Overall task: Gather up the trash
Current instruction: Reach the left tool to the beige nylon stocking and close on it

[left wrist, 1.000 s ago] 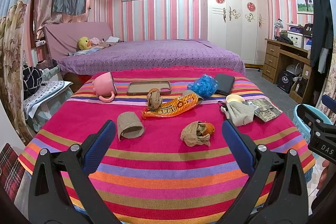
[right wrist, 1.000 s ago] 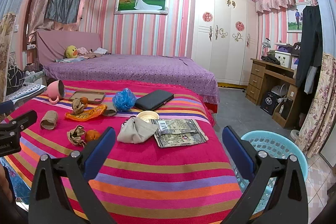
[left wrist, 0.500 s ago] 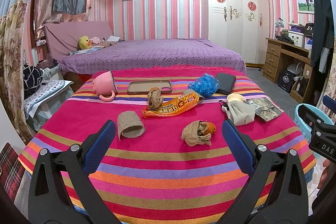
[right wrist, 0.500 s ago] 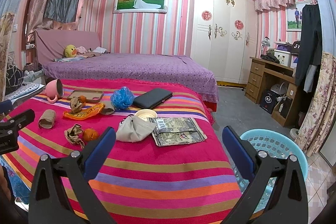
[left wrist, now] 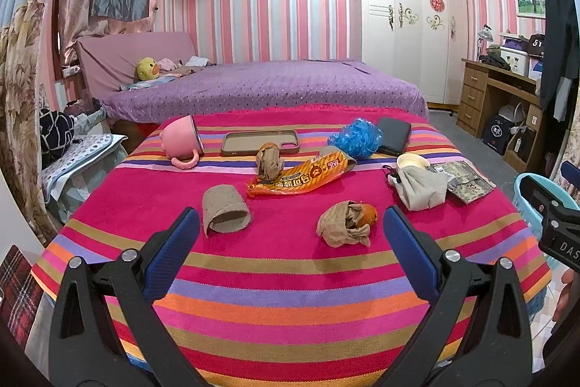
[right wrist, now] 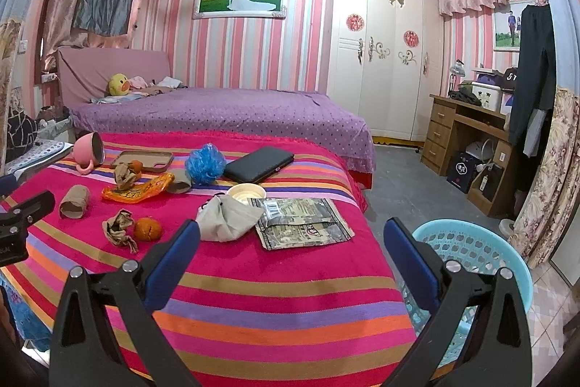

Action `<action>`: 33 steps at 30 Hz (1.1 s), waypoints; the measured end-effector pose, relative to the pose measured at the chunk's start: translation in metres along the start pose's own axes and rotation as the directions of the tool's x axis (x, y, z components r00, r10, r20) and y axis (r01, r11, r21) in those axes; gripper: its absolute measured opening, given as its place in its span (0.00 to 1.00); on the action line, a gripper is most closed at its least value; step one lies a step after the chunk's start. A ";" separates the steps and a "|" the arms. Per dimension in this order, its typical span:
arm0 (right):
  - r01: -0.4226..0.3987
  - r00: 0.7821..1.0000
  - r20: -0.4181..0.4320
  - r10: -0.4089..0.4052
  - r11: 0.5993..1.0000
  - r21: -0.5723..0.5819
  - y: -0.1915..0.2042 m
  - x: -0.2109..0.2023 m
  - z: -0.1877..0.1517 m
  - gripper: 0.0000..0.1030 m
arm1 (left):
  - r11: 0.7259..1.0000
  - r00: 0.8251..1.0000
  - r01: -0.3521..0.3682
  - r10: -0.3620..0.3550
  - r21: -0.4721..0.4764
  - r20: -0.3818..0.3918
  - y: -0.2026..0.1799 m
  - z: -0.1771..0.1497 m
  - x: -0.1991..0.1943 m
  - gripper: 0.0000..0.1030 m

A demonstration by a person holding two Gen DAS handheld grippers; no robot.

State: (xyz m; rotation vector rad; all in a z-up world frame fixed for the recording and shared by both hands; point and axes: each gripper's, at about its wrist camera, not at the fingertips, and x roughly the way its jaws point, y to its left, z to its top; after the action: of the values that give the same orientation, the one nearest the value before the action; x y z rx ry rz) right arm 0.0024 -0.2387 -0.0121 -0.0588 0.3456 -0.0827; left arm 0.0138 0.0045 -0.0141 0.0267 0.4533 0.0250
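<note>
Trash lies on a striped cloth-covered table [left wrist: 290, 278]: a cardboard roll [left wrist: 225, 214], an orange snack wrapper [left wrist: 299, 177], a crumpled brown paper with an orange peel [left wrist: 346, 223], another crumpled brown paper [left wrist: 269, 162] and a camouflage packet [right wrist: 302, 222]. A light blue basket [right wrist: 482, 252] stands on the floor at the table's right. My left gripper [left wrist: 290, 242] is open and empty above the near table edge. My right gripper [right wrist: 290, 242] is open and empty, over the table's near right corner.
Also on the table are a pink mug [left wrist: 179, 142], a phone case [left wrist: 259, 143], a blue bath pouf [left wrist: 355, 137], a black wallet [left wrist: 393, 135], a grey pouch [left wrist: 420, 187] and a white lid [left wrist: 411, 162]. A purple bed [left wrist: 261, 86] stands behind, a wooden desk [right wrist: 467, 133] at the right.
The right gripper has drifted slightly toward the table; the items look a little nearer in its view. The left gripper has barely moved. Both stay open.
</note>
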 end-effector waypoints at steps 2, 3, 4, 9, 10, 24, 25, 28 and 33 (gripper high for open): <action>0.000 1.000 -0.002 0.000 1.000 0.006 -0.002 0.000 0.001 0.96 | 1.000 1.000 -0.002 0.002 0.001 -0.009 -0.001 0.000 0.003 0.95; -0.001 1.000 -0.004 0.001 1.000 0.009 -0.003 0.000 0.001 0.96 | 1.000 1.000 -0.002 0.002 0.001 -0.010 -0.001 0.000 0.003 0.95; -0.001 1.000 -0.006 0.001 1.000 0.013 -0.003 0.001 0.001 0.96 | 1.000 1.000 0.000 0.000 -0.001 -0.018 -0.001 0.000 0.005 0.95; -0.002 1.000 -0.016 0.002 1.000 0.025 -0.006 0.002 0.003 0.96 | 1.000 0.999 0.001 -0.001 -0.010 -0.032 0.000 -0.001 0.009 0.95; -0.002 1.000 -0.016 0.002 1.000 0.025 -0.006 0.002 0.003 0.96 | 1.000 1.000 0.000 0.000 -0.010 -0.031 0.001 -0.001 0.009 0.95; 0.027 1.000 -0.017 -0.026 0.999 0.023 -0.013 0.009 0.001 0.96 | 1.000 0.999 -0.001 0.002 0.008 -0.051 -0.002 -0.006 0.017 0.95; 0.034 0.999 -0.017 -0.034 0.999 0.025 -0.015 0.009 0.002 0.96 | 1.000 0.998 0.000 0.000 0.007 -0.056 -0.001 -0.006 0.019 0.95; 0.048 0.999 -0.024 -0.047 0.998 0.028 -0.019 0.013 0.002 0.96 | 1.000 0.998 -0.005 0.006 0.014 -0.066 -0.003 -0.008 0.025 0.95; 0.070 0.997 -0.049 -0.067 0.997 0.042 -0.029 0.025 0.000 0.96 | 1.000 0.997 0.001 0.001 0.017 -0.083 -0.009 -0.008 0.035 0.95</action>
State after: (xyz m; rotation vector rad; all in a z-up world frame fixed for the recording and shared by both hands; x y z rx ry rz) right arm 0.0235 -0.2701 -0.0188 -0.0252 0.3891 -0.1597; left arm 0.0424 -0.0034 -0.0366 0.0429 0.5370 0.0225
